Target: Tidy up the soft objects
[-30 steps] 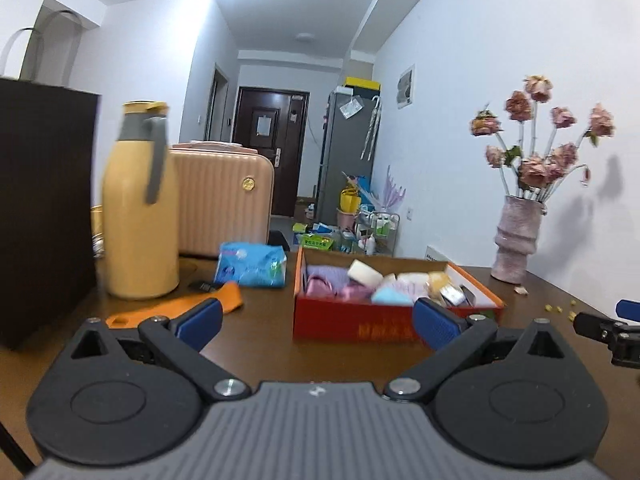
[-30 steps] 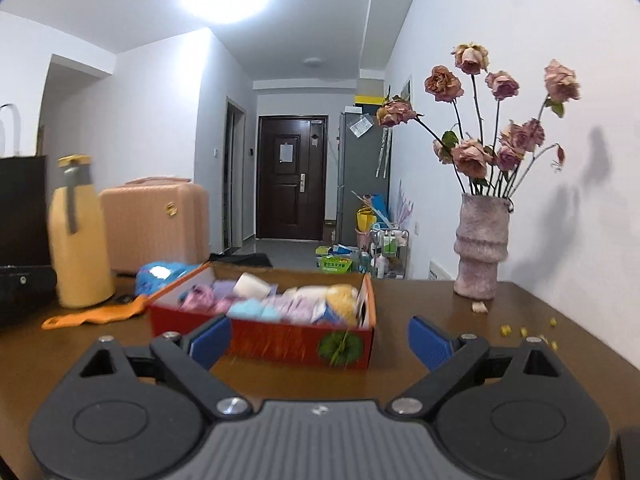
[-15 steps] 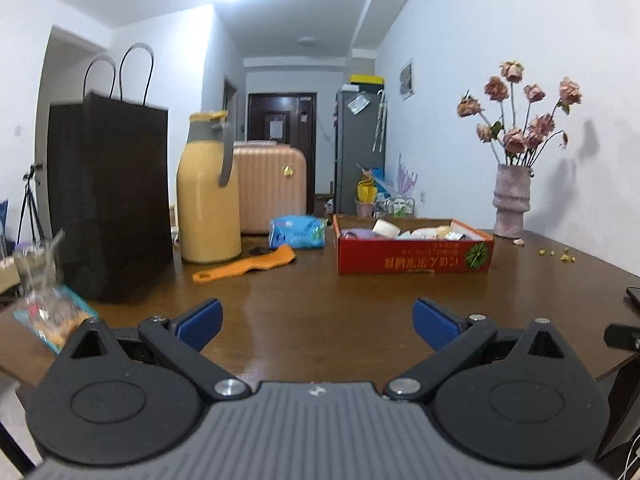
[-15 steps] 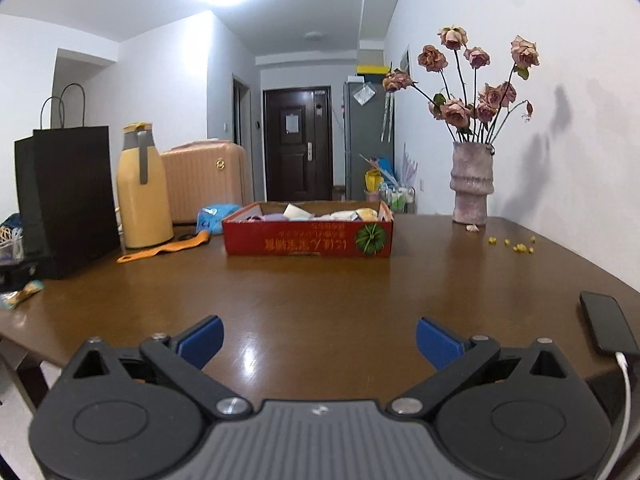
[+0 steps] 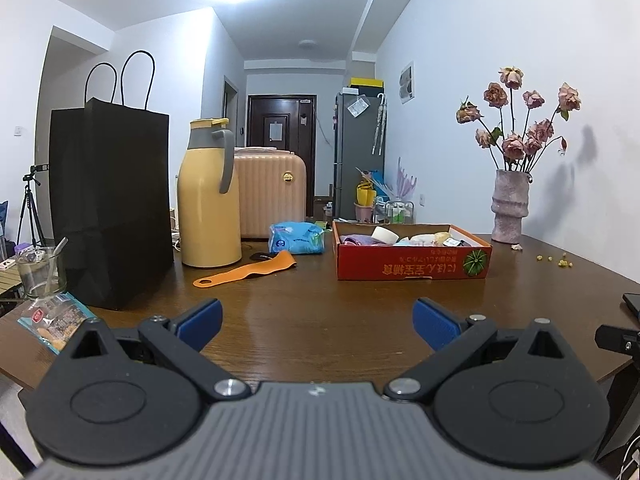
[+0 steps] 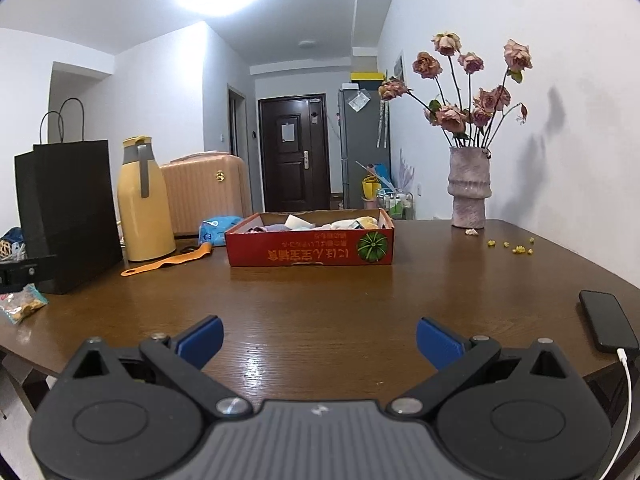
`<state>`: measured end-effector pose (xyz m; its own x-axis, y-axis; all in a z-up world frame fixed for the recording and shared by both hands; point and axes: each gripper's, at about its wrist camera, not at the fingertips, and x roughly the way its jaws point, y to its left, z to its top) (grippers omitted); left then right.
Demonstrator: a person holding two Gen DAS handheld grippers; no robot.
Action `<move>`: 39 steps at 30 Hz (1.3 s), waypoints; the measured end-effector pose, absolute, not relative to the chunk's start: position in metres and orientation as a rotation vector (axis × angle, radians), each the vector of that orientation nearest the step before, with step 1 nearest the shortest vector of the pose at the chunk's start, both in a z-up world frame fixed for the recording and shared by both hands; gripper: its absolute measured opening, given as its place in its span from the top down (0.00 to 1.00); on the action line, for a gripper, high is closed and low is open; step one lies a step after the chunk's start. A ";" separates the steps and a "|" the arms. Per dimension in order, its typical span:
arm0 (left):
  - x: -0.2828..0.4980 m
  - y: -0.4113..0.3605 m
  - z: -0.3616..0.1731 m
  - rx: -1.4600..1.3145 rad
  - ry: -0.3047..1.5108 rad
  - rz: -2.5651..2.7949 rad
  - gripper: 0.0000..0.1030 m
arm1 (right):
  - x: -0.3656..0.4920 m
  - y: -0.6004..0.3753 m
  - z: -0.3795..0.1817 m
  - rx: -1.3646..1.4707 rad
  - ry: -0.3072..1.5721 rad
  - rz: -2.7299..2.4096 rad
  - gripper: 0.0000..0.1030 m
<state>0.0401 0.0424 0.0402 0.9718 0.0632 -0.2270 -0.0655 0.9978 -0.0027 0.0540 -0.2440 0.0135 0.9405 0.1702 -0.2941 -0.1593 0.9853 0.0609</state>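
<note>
A low red cardboard box stands on the brown table, filled with soft items in purple, white, pale blue and yellow. A blue soft packet lies to the left of the box. My left gripper is open over the near table edge, well short of the box, nothing between its blue pads. My right gripper is open too, empty, also far back from the box.
Left of the box stand a yellow thermos jug, a black paper bag and a peach suitcase; an orange strap lies flat. A vase of dried roses stands at the right, a phone near the right edge, a snack packet at left.
Both grippers have pulled back from the box towards the near table edge; the box now looks small and distant. In the last half second neither has moved.
</note>
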 end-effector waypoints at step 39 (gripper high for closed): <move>0.040 0.047 0.038 -0.012 0.235 0.054 0.00 | 0.055 -0.242 0.014 0.036 0.285 0.166 0.00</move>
